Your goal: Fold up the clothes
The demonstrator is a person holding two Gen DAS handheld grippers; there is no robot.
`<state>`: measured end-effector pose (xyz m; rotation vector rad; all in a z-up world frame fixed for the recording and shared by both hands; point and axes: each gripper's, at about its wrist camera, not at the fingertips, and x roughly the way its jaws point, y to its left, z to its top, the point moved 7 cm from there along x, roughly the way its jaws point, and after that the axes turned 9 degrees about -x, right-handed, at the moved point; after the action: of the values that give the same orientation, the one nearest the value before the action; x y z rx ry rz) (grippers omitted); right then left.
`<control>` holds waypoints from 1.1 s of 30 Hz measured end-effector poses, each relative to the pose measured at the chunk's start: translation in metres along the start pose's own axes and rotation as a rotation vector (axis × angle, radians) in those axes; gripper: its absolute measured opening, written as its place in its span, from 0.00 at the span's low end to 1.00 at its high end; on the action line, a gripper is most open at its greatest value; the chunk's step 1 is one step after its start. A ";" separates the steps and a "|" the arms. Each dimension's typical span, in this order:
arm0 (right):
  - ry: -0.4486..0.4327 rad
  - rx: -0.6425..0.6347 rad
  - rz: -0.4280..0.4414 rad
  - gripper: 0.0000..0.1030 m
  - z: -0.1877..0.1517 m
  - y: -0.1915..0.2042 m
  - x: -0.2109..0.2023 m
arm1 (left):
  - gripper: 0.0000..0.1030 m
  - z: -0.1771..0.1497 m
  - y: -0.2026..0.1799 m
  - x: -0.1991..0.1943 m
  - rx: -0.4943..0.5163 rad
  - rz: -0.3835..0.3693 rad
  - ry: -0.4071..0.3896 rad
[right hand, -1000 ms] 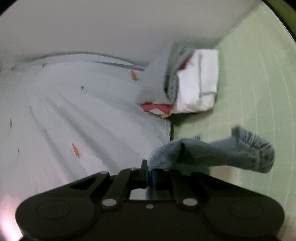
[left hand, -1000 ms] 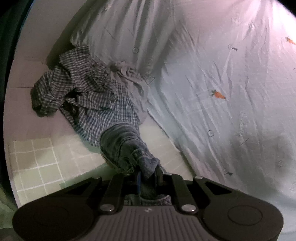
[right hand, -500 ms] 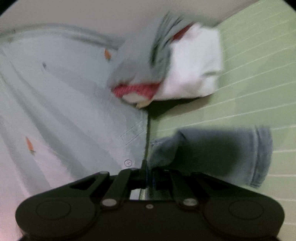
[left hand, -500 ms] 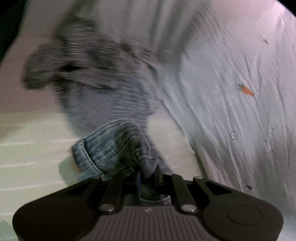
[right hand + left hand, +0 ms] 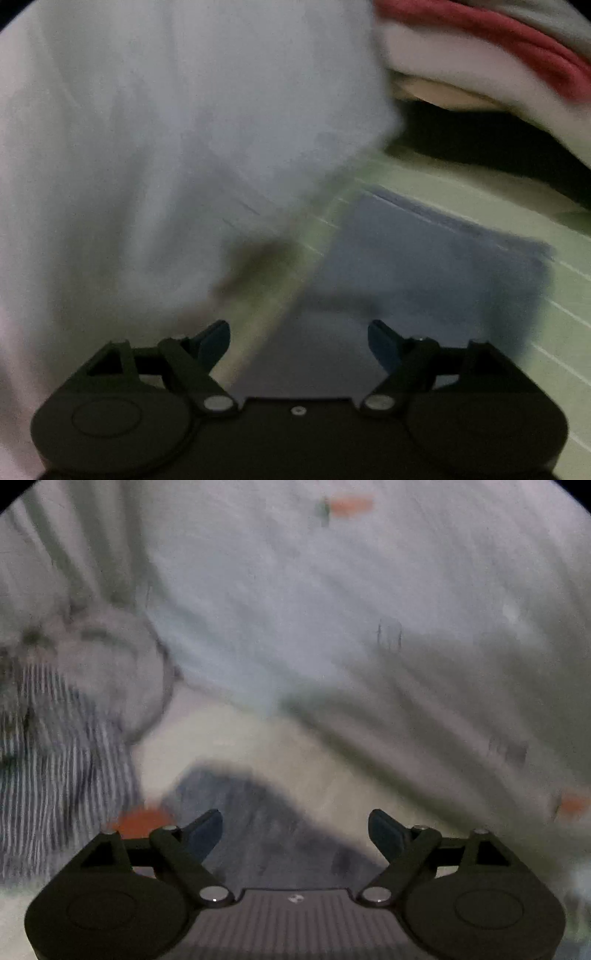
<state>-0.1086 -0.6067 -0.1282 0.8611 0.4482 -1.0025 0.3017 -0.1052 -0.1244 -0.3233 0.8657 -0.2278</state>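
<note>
Both views are motion-blurred. A blue denim garment [image 5: 258,823] lies on the bed just ahead of my left gripper [image 5: 295,829], which is open with nothing between its fingers. In the right wrist view the same denim [image 5: 436,266] lies flat on the green checked sheet [image 5: 554,332]. My right gripper [image 5: 298,341] is open and empty just above its near edge.
A checked blue-and-white shirt [image 5: 55,775] lies crumpled at the left. A pale quilt with carrot prints [image 5: 332,590] covers the area ahead; it also shows in the right wrist view [image 5: 147,147]. A stack of folded white, red and grey clothes [image 5: 498,55] sits at the upper right.
Both grippers were shut on the denim garment and held it up; now both are open and the denim lies on the bed. Both have moved down close to the surface.
</note>
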 end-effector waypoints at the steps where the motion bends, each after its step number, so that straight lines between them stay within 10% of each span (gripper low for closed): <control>1: 0.009 -0.009 -0.047 0.80 -0.013 -0.012 -0.003 | 0.84 -0.012 0.005 0.003 0.006 0.015 0.034; 15: -0.006 -0.258 -0.314 0.83 -0.051 -0.049 0.000 | 0.88 -0.085 0.024 0.009 0.177 0.146 0.144; 17: -0.015 -0.318 -0.325 0.75 -0.046 -0.046 0.004 | 0.91 -0.087 0.027 0.013 0.169 0.151 0.156; 19: -0.020 -0.379 -0.330 0.22 -0.041 -0.041 0.006 | 0.91 -0.091 0.028 0.016 0.164 0.165 0.170; 20: -0.009 -0.415 -0.308 0.16 -0.041 -0.037 0.006 | 0.91 -0.092 0.028 0.016 0.173 0.168 0.171; 33: -0.057 -0.374 -0.347 0.13 -0.054 -0.079 -0.080 | 0.96 -0.108 0.057 0.006 0.178 0.139 0.244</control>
<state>-0.2138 -0.5411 -0.1392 0.4235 0.7265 -1.2085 0.2255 -0.0738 -0.2147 -0.0684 1.0958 -0.2159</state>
